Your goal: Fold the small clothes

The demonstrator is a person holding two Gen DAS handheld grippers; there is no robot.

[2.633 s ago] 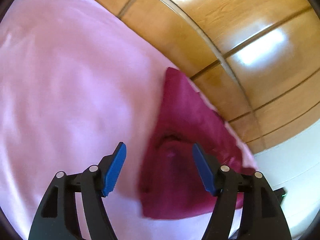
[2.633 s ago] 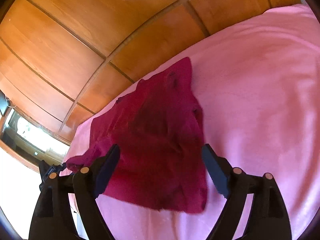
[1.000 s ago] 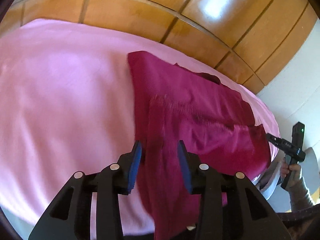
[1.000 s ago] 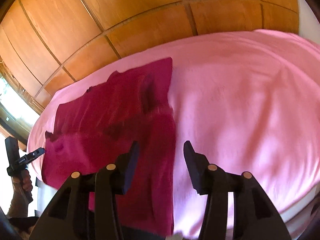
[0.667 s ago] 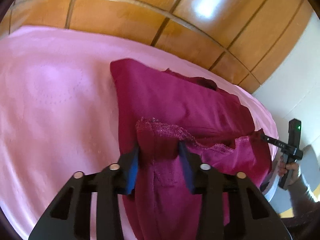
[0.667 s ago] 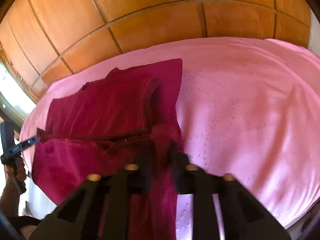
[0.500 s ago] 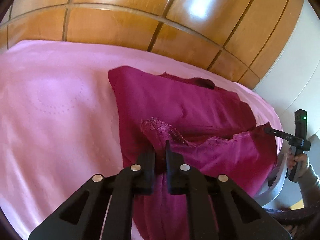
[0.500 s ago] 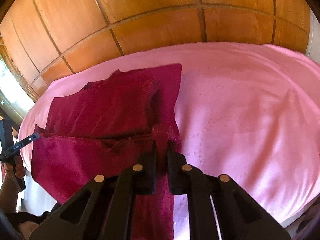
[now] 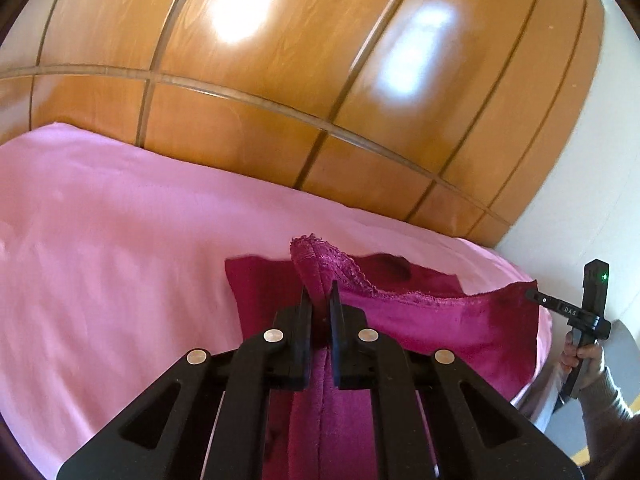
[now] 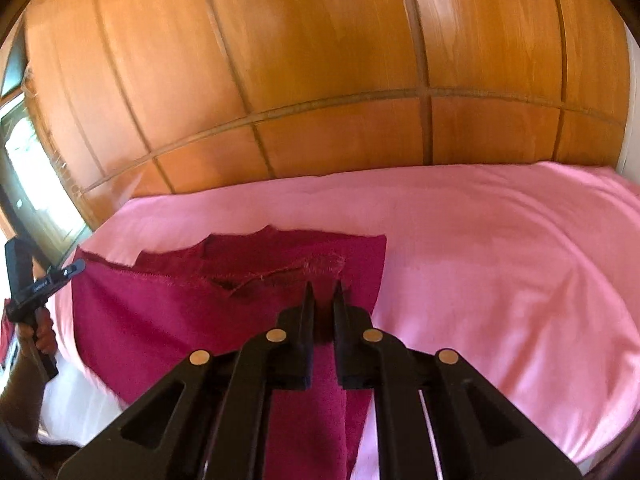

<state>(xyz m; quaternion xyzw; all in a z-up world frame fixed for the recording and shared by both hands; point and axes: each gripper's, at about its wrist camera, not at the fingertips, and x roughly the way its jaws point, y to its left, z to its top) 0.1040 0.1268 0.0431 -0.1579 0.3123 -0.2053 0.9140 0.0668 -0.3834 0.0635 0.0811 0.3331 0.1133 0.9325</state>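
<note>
A dark red garment (image 9: 432, 320) lies partly on the pink bed (image 9: 120, 248) and is partly lifted. My left gripper (image 9: 319, 294) is shut on one corner of its near edge, which bunches up above the fingers. My right gripper (image 10: 323, 292) is shut on the other corner of the same garment (image 10: 180, 312). The edge stretches between the two grippers above the part that still lies flat. The right gripper also shows in the left wrist view (image 9: 538, 296), and the left gripper in the right wrist view (image 10: 78, 266).
A wooden panelled wall (image 9: 320, 80) stands behind the bed. A white wall (image 9: 600, 200) is at the right of the left wrist view. A window (image 10: 32, 168) is at the left of the right wrist view. The pink sheet (image 10: 500, 260) spreads wide beside the garment.
Both grippers have shut on the garment's near edge and raised it. The views have tilted up toward the wall, and the lifted edge has moved toward the far part of the garment.
</note>
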